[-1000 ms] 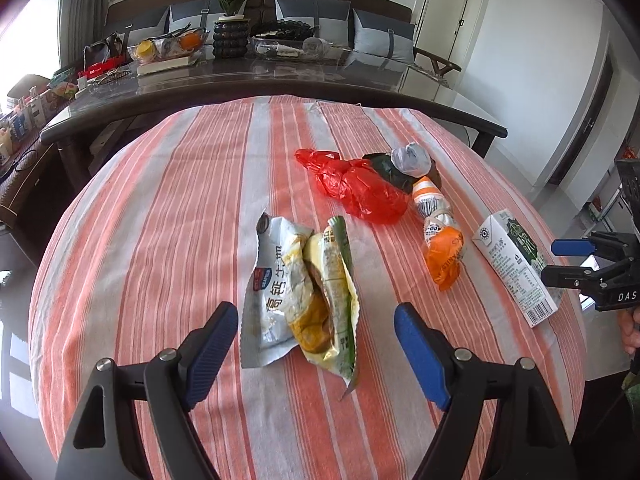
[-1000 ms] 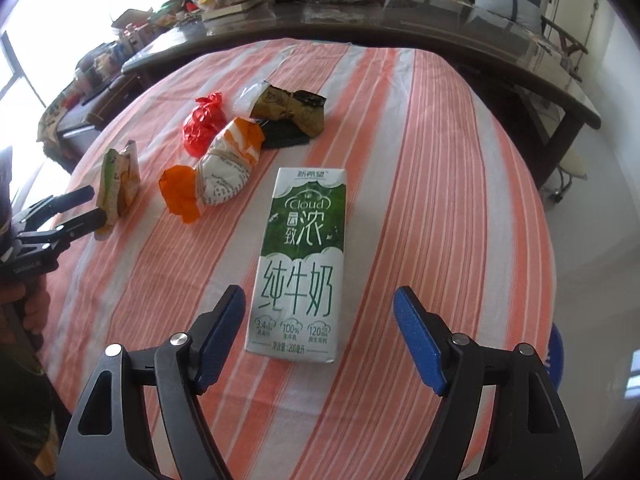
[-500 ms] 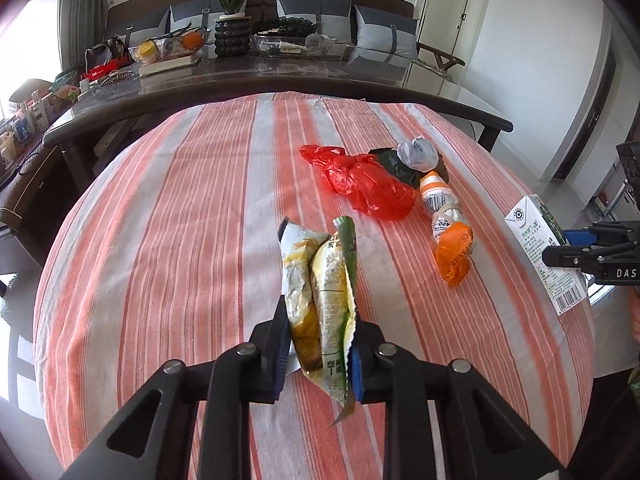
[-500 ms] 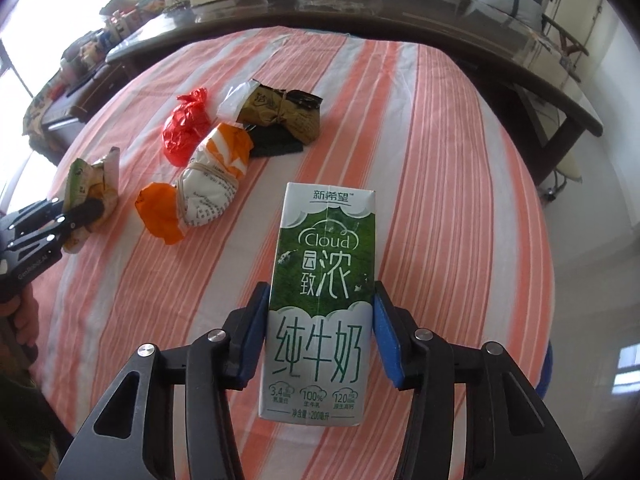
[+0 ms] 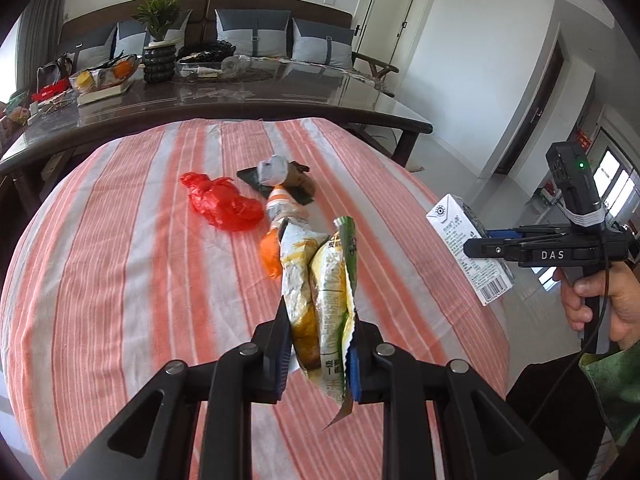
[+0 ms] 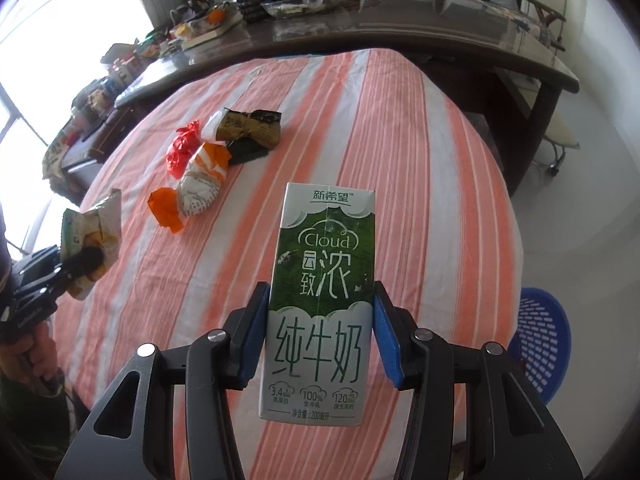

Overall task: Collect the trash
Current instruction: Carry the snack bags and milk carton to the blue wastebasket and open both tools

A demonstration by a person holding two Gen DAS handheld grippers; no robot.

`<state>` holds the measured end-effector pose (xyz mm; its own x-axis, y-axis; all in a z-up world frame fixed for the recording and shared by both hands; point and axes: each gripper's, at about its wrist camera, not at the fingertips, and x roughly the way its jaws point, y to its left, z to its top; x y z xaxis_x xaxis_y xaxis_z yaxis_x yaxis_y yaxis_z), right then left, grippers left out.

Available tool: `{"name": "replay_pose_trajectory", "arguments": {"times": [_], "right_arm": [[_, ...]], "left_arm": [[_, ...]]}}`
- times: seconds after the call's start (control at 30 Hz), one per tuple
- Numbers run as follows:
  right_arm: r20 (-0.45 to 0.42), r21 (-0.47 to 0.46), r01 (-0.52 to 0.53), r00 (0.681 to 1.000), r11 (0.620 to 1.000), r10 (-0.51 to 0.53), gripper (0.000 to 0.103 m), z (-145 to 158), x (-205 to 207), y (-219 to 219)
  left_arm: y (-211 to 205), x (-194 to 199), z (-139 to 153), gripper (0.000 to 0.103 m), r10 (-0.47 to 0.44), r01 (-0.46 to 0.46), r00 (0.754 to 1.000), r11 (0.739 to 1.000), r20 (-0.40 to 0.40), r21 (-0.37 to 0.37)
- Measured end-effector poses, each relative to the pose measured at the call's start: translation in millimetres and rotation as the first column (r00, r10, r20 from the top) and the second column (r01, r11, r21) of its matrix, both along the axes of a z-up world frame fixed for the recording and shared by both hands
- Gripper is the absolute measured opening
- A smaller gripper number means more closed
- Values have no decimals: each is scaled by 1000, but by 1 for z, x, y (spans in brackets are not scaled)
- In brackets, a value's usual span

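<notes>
Right now my left gripper (image 5: 318, 354) has its fingers clamped on the crumpled snack wrappers (image 5: 320, 280), held clear above the striped bench (image 5: 120, 260). My right gripper (image 6: 320, 336) grips the green milk carton (image 6: 324, 280) by its sides, also off the cloth. On the bench lie a red plastic bag (image 5: 222, 202), an orange-and-white wrapper (image 6: 200, 184) and a brown packet (image 6: 248, 126). A blue basket (image 6: 540, 348) sits on the floor to the right.

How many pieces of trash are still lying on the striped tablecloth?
3: a red plastic bag, an orange-and-white wrapper beside it, and a brown wrapper behind them. Something dark lies partly hidden beneath.
</notes>
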<state>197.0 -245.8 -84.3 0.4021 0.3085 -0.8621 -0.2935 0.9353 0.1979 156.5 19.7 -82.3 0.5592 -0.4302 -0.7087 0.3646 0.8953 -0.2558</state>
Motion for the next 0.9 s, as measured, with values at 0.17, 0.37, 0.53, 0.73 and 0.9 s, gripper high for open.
{"name": "replay_pose_trajectory", "arguments": {"times": [0.17,0.37,0.53,0.73,0.9], "right_arm": [[30,23,58,998,998,-59,50,11,-8,-42],[44,5,185,982,983,-185,50,12,-17,-119],[34,-35,293,956,955,-292,50,-2,-23,-186],[-4,-83,385,922,919,-387,50,-34,-25,-250],[-48,-70,441,894,895,-445,50,-62,-27,-288]], "left_arm": [[-60,1,9,23,-98,98,995,994,-2,-38],[-149,5,7,23,-234,232,972,970,-28,-67],[-227,7,0,23,-333,330,942,941,-44,-75],[-309,21,-20,23,-407,399,909,913,-90,-88],[-365,34,-50,23,-439,432,887,898,-141,-80]]}}
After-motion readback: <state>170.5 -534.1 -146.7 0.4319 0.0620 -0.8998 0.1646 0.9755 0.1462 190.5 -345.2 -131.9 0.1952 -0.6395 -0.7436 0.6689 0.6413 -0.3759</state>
